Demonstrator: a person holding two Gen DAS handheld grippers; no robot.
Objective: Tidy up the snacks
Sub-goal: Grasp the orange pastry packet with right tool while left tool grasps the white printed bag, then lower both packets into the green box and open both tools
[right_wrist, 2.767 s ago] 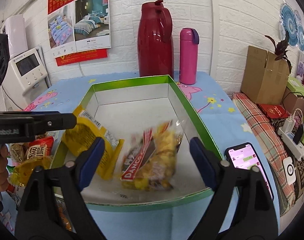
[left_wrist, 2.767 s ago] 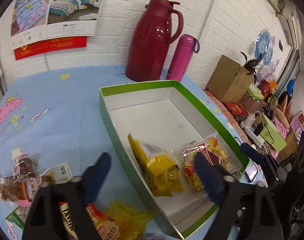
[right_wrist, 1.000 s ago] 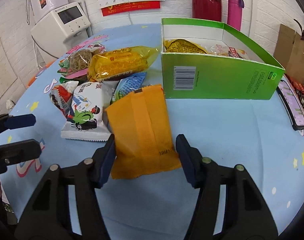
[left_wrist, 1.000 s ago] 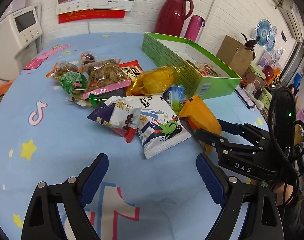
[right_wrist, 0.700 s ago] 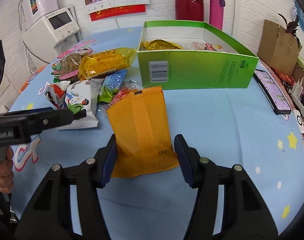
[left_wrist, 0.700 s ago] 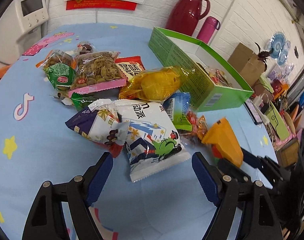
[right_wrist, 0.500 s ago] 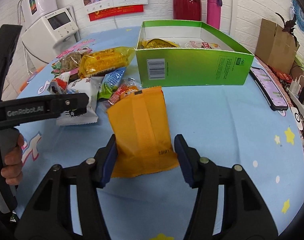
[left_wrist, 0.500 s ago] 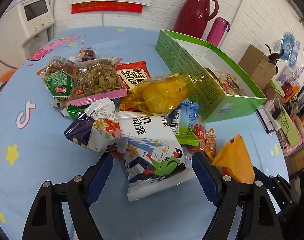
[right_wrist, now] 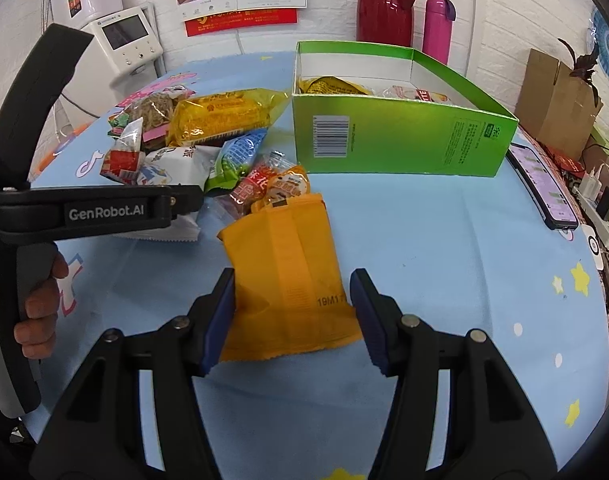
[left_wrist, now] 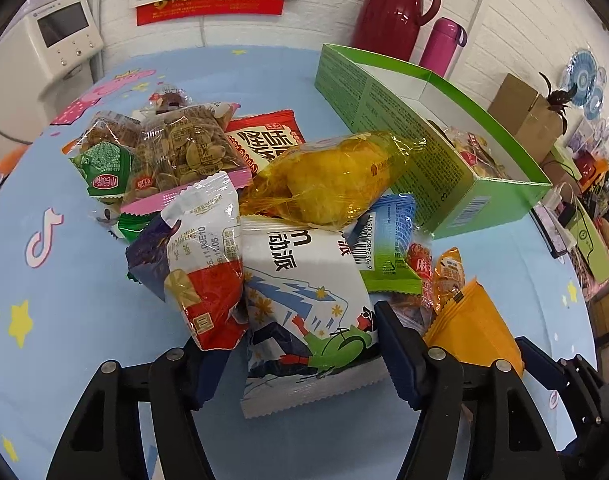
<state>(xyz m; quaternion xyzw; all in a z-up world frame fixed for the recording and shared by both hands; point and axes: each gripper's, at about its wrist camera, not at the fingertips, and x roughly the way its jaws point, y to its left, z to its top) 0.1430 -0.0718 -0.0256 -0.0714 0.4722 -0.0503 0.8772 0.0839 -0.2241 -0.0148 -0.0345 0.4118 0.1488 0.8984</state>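
the orange packet (right_wrist: 290, 276) is pinched in the right gripper (right_wrist: 292, 314), short of the green box (right_wrist: 400, 148). a soft bag may slip. the left gripper (left_wrist: 300, 354) is spread around the white packet (left_wrist: 304, 304), crowding neighbours.

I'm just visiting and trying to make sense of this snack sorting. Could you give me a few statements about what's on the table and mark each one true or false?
1. The right gripper holds an orange packet. True.
2. The green box is empty. False: at least two snack bags lie inside it.
3. The left gripper straddles a white cartoon packet. True.
4. The red jug stands inside the box. False: it stands behind it, beside a pink bottle.
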